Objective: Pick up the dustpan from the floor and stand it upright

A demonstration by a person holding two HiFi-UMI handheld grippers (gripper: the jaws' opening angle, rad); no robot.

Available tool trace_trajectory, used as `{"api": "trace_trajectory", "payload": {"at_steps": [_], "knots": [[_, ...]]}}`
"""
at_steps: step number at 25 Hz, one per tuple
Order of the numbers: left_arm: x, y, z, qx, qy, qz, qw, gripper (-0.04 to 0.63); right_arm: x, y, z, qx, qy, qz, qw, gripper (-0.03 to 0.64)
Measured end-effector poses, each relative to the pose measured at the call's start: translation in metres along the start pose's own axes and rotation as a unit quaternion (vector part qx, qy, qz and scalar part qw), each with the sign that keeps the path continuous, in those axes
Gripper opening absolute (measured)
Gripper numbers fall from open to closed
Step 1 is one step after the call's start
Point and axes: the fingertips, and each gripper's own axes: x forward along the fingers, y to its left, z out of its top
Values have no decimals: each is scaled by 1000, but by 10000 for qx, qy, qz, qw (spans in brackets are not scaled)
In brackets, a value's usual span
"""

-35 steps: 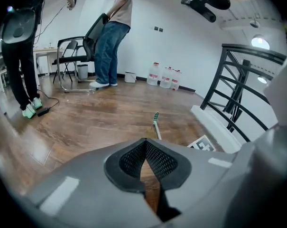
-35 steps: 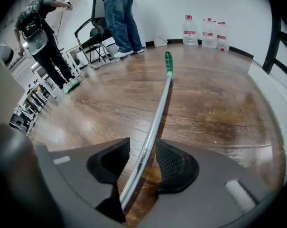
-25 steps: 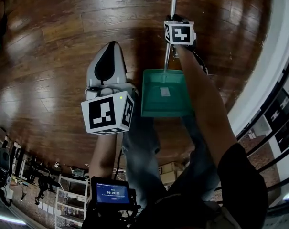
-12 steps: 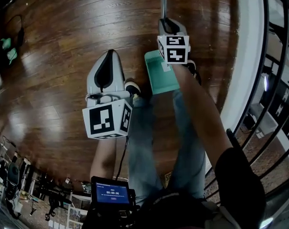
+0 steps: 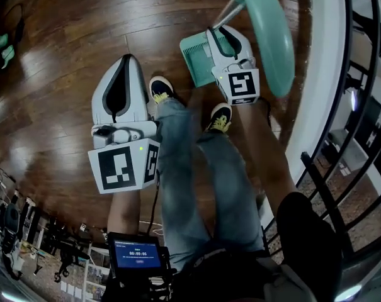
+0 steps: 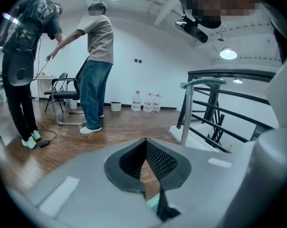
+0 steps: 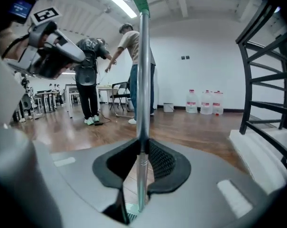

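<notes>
The dustpan stands nearly upright by the person's shoes. Its teal pan (image 5: 195, 56) is down at the wooden floor, and its metal pole (image 7: 143, 80) rises to a teal grip (image 5: 266, 33) close under the head camera. My right gripper (image 5: 218, 35) is shut on the pole low down, and the pole runs up between its pads (image 7: 158, 161). My left gripper (image 5: 128, 60) hangs to the left of the pan with its jaws shut on nothing. In the left gripper view the pole (image 6: 185, 122) and grip (image 6: 203, 82) stand ahead on the right.
A black railing (image 5: 344, 93) and a white ledge (image 5: 316, 74) run along the right side. The person's two shoes (image 5: 159, 88) stand between the grippers. Two people (image 6: 97, 65), a chair (image 6: 62, 99) and water bottles (image 6: 146, 101) are farther off in the room.
The dustpan has swung up from lying flat on the floor, and its grip now comes close to the head camera. The right gripper stayed on the pole. The left gripper barely moved.
</notes>
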Motion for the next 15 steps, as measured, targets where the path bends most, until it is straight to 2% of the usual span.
{"api": "trace_trajectory", "payload": {"at_steps": [5,9,10,11,12,15], "knots": [[-3,-12,2,433,-466,-240,9977,20,-10,25,22,-222,-513,112,9984,78],[-3,-12,-7,333,-351,-342,9982,20,-2,31,32,-115,-509,202,9984,81],[-3,-13,-9,296,-321,-347,9984,20,-7,31,31,-84,-492,257,9984,91],[-5,-16,-10,293,-320,-340,9985,20,-14,32,30,-65,-471,325,9983,139],[-10,-24,-11,318,-344,-336,9983,20,-24,33,28,-57,-446,401,9982,158],[-39,-53,-15,376,-373,-362,9979,20,-66,33,28,-59,-374,627,9973,181]]}}
